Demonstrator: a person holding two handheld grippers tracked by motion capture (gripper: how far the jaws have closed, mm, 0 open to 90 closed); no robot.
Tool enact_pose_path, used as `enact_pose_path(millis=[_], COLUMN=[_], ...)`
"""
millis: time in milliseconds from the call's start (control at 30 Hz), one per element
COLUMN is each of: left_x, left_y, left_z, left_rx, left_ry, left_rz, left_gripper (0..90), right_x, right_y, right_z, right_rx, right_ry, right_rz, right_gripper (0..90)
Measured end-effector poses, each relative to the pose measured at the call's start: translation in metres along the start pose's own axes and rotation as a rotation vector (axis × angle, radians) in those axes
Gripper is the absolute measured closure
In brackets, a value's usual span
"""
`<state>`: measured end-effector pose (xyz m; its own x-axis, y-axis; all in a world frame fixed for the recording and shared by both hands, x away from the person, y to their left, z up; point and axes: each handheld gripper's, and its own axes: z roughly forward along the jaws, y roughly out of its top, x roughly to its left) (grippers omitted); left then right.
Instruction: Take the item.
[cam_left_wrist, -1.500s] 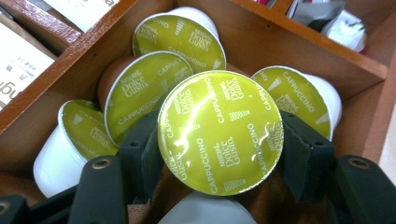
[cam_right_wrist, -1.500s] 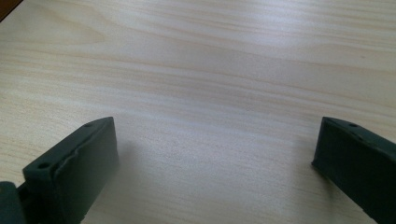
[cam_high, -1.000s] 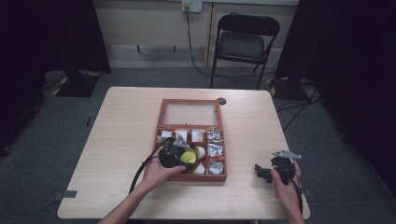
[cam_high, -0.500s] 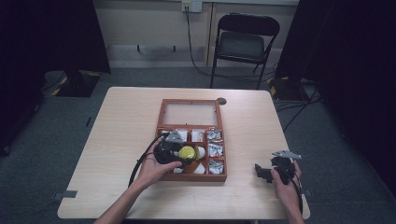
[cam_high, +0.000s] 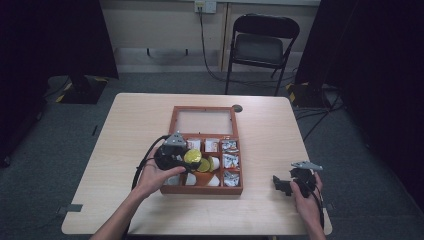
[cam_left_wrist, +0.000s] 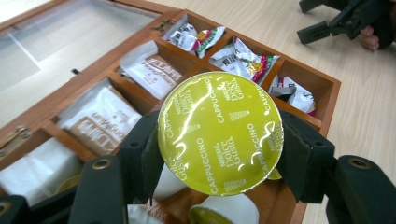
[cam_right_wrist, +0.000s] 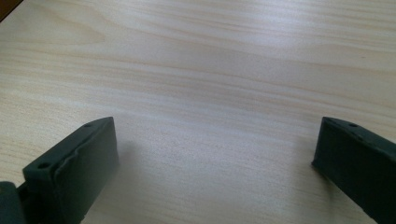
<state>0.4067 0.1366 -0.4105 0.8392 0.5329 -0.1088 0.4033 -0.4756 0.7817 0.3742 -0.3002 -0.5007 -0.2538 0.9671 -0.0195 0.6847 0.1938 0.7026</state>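
The left claw (cam_left_wrist: 219, 154) is gripping a yellow-green cappuccino capsule (cam_left_wrist: 220, 133) and, compared with a second ago, is carrying it higher above the wooden box (cam_high: 172, 120), so the capsule is coming clear of its compartment. Sachets (cam_left_wrist: 100, 122) and more capsules (cam_high: 215, 163) are crowding the compartments below. The right claw (cam_right_wrist: 215, 158) is resting open on the table (cam_high: 270, 140), well apart.

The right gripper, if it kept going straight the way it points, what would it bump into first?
Probably the bare table: the right gripper has open, empty jaws aimed low across the wood. The high view hints the box lies farther on.
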Motion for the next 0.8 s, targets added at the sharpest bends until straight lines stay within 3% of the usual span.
enact_pose_path(millis=[400,800], left_x=[0.01,0.017], left_y=[0.003,0.0], left_z=[-0.021,-0.031], left_rx=[-0.066,-0.075], left_ry=[0.006,0.039], left_rz=[-0.019,-0.038], left_gripper=[38.0,38.0], right_x=[0.0,0.0], right_y=[0.0,0.0], right_z=[0.0,0.0], right_rx=[0.0,0.0], right_ry=[0.0,0.0], right_rz=[0.0,0.0], right_gripper=[0.0,0.0])
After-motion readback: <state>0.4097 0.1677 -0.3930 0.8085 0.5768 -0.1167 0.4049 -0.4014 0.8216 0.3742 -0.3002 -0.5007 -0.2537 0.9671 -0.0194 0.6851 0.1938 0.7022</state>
